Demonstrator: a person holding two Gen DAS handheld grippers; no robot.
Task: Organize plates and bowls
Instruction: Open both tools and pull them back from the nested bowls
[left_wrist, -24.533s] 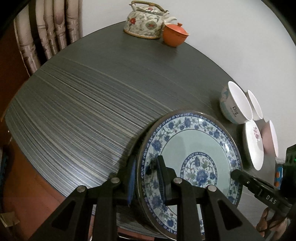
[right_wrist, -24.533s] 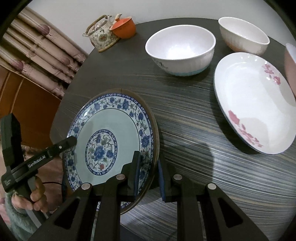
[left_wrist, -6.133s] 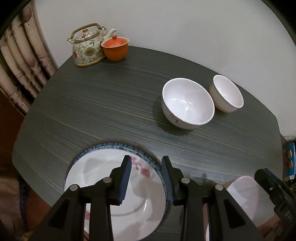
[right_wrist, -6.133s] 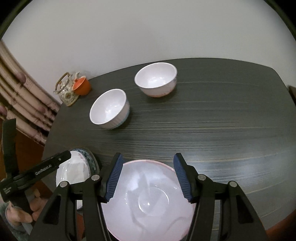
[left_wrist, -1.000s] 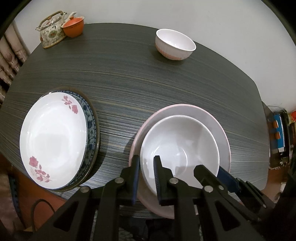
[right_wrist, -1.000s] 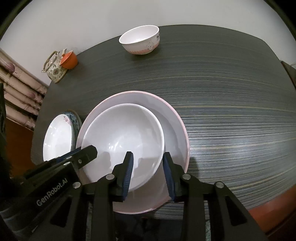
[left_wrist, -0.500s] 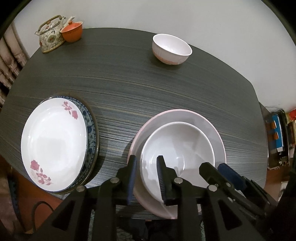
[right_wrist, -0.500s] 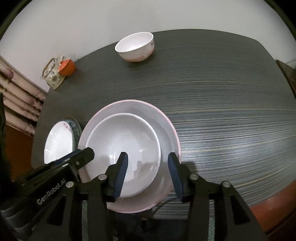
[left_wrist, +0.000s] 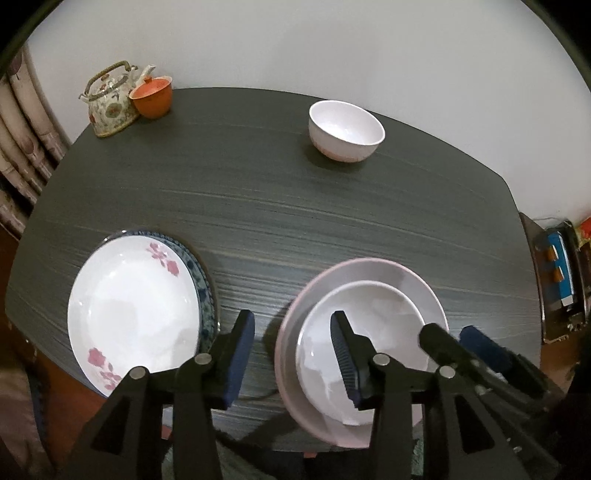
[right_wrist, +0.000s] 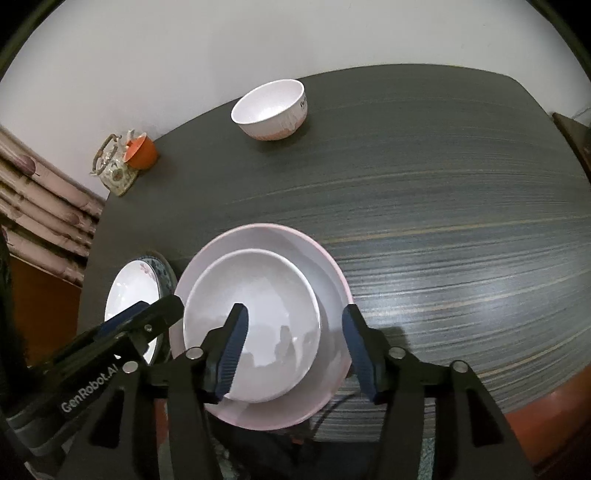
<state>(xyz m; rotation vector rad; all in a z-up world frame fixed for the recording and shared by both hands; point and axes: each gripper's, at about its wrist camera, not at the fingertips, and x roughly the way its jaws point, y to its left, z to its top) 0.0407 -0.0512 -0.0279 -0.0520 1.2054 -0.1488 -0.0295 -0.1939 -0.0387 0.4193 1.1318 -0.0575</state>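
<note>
Against a pale wall, the dark striped table (left_wrist: 295, 221) carries a teapot (left_wrist: 110, 107) by curtains (left_wrist: 22, 147); left gripper (left_wrist: 293, 354) and right gripper (right_wrist: 295, 343) have just been opening, jaws parted, gripping nothing.

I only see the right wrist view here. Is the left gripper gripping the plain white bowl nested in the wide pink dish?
Observer: No. The left gripper has just been opening. Its pads straddle the near rims of the white bowl and the pink dish without pressing on them.
Operator: And the plate stack half hidden behind it?
Observer: The white plate with red flowers sits on the blue-patterned plate, whose rim shows only along the right side.
</note>
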